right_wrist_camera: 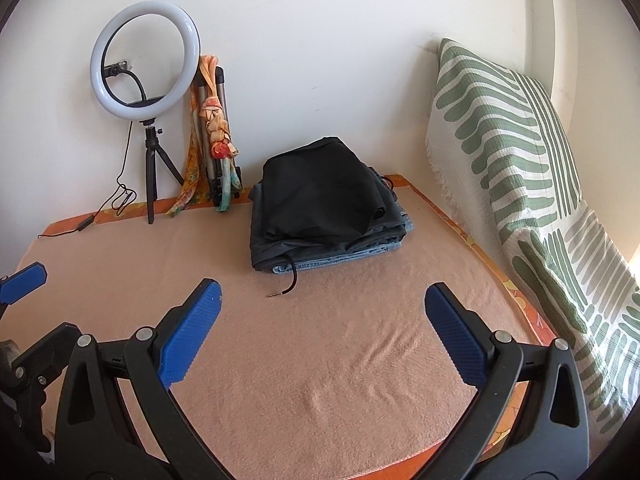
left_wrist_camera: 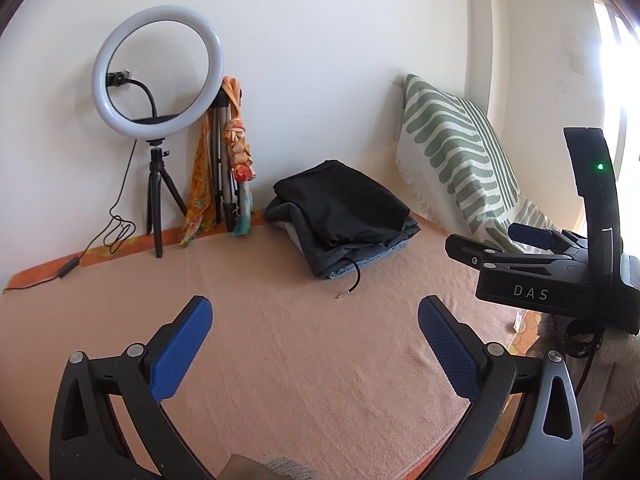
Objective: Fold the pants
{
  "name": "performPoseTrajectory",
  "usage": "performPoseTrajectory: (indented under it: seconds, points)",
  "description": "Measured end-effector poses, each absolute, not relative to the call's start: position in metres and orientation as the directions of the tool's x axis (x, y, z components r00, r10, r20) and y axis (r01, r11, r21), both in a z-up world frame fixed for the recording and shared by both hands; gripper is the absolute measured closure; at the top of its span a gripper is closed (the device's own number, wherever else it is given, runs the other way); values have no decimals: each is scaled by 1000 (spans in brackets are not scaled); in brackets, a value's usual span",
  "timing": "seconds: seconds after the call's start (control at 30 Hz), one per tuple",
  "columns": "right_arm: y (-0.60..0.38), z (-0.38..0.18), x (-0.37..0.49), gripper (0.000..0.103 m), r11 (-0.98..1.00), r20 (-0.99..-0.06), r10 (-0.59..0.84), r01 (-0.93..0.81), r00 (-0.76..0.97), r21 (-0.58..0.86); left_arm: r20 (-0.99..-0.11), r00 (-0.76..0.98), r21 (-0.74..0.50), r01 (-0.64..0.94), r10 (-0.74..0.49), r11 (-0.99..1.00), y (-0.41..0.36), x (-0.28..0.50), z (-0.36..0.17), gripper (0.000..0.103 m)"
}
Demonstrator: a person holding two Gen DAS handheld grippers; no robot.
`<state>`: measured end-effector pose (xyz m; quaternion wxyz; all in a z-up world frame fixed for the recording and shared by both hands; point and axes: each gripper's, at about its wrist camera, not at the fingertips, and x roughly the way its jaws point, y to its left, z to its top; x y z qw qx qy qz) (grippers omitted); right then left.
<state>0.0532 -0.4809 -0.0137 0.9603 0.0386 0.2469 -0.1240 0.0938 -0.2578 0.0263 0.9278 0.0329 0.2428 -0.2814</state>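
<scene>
A stack of folded pants [left_wrist_camera: 344, 220] lies at the far side of the peach blanket [left_wrist_camera: 300, 360]; it also shows in the right wrist view [right_wrist_camera: 324, 208]. The top pair is black, with dark grey and blue denim under it. A black drawstring [right_wrist_camera: 289, 280] hangs out of the front. My left gripper [left_wrist_camera: 316, 312] is open and empty, held above the blanket in front of the stack. My right gripper [right_wrist_camera: 322, 298] is open and empty, also short of the stack. The right gripper's body [left_wrist_camera: 552, 272] shows at the right of the left wrist view.
A ring light on a small tripod [right_wrist_camera: 146, 64] stands at the back left with its cable on the blanket. A folded tripod with an orange scarf [right_wrist_camera: 214, 128] leans on the wall. A green-striped cushion [right_wrist_camera: 520, 184] lines the right side.
</scene>
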Motion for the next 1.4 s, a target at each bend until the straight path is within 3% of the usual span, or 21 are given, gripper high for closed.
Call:
performPoseTrajectory:
  seconds: [1.4]
  points:
    - [-492,-24,58,0,956,-495,-222,286,840,57,-450,738,-57,539,-503,841,-246,90,33,1]
